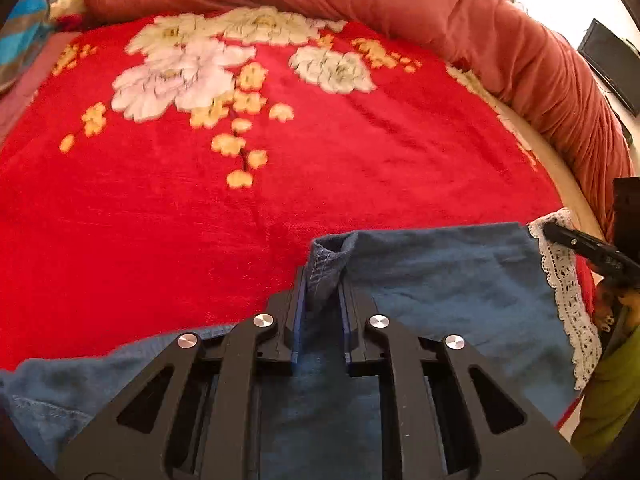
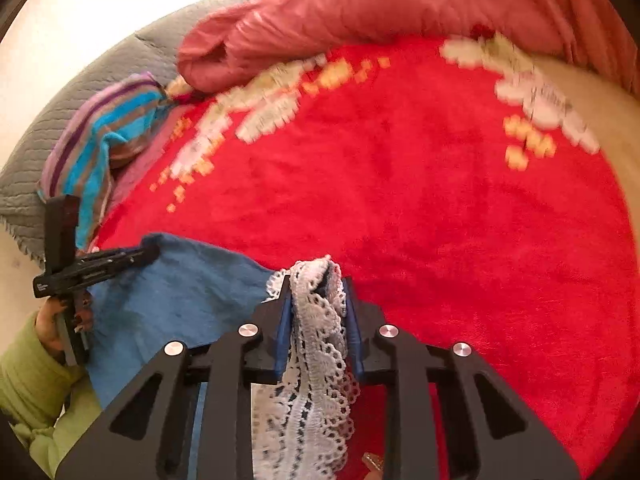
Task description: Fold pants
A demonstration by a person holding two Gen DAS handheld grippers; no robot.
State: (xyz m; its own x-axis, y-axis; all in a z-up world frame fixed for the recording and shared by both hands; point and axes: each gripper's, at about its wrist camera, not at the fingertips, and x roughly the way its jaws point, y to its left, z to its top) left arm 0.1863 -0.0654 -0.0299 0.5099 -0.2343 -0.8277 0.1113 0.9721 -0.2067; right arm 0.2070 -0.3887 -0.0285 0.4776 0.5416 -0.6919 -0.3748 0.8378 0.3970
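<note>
The left black two-finger tool point(image 1: 322, 300) was clamped on a stitched blue denim corner of the pants point(image 1: 440, 280); the right tool point(image 2: 318, 312) pinched their white lace hem point(image 2: 316, 360). The pants lay at the near edge of a bed under a red flowered plush blanket point(image 1: 280, 200). Both corners looked gripped for a first fold; next, I judged, lift and carry them together. A rolled salmon quilt point(image 1: 440, 8) and a striped towel point(image 2: 100, 140) lay well apart, blocking nothing.

Both my wrist cameras look steeply down, close over the red flowered plush blanket point(image 1: 360, 168), sharing the blue denim pants point(image 2: 180, 300).
</note>
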